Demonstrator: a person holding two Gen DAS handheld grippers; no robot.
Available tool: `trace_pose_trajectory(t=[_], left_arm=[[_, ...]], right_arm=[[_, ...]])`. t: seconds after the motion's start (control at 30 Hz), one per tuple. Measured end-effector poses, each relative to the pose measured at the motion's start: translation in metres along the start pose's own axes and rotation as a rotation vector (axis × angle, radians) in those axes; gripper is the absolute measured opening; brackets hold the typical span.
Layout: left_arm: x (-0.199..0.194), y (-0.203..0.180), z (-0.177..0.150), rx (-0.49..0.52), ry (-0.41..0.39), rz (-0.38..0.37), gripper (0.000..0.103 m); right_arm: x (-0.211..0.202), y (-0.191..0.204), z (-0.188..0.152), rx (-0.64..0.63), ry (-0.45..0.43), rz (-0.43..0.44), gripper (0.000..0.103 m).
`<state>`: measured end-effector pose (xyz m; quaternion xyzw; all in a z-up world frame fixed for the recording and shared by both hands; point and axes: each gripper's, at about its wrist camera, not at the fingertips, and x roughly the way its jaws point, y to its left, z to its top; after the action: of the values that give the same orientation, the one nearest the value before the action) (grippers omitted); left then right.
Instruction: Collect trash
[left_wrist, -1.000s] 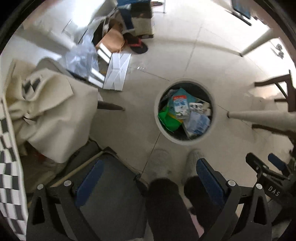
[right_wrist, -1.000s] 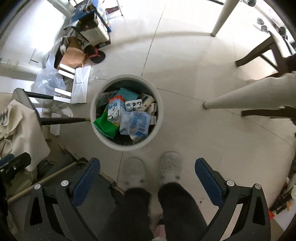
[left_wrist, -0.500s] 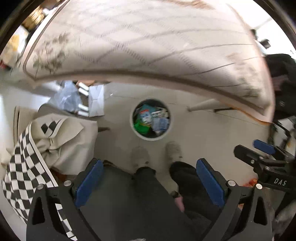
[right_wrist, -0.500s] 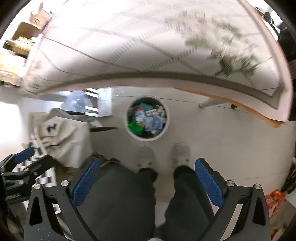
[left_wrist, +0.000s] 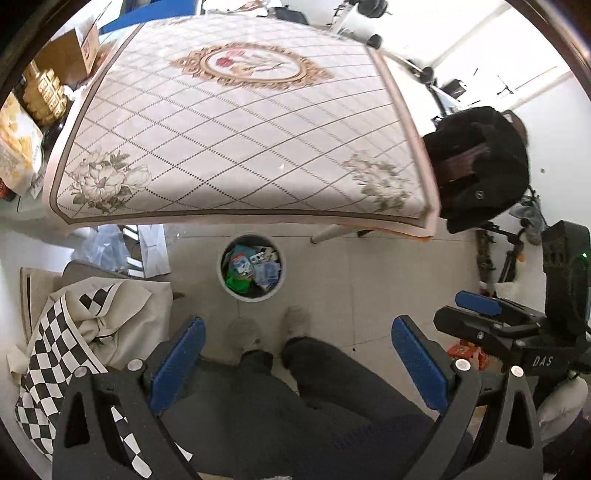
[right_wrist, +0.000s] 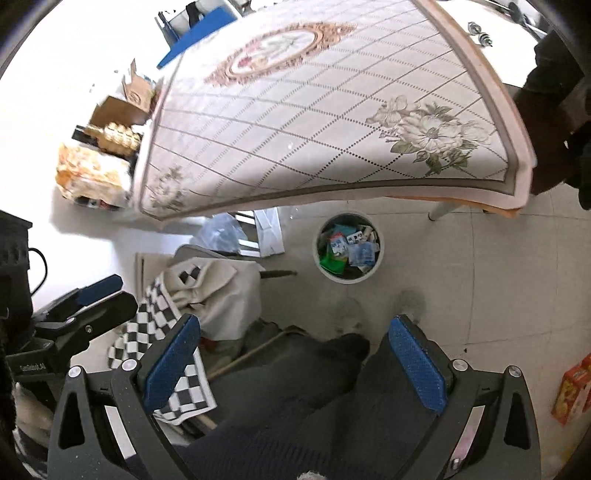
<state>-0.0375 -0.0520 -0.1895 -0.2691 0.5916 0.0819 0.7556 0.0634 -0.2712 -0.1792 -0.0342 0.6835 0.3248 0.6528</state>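
Left tool (left_wrist: 297, 363): I see it released, holding nothing.
Right tool (right_wrist: 295, 363): released too, nothing between.
Trash bin (left_wrist: 252, 271): on the floor, full, just beside the table (left_wrist: 236, 122) edge.

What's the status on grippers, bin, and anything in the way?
Left gripper open, empty. Right gripper open, empty. Bin on floor, packed with wrappers. Table bare; nothing blocking.
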Motion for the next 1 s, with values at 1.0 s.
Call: trace_pose_trajectory(t=[1.0], left_arm=[[-0.057, -0.027, -0.038, -0.026, -0.108, -0.040, 0.103]], right_arm=[[-0.061, 0.005, -0.039, -0.045, -0.059, 0.051, 0.103]])
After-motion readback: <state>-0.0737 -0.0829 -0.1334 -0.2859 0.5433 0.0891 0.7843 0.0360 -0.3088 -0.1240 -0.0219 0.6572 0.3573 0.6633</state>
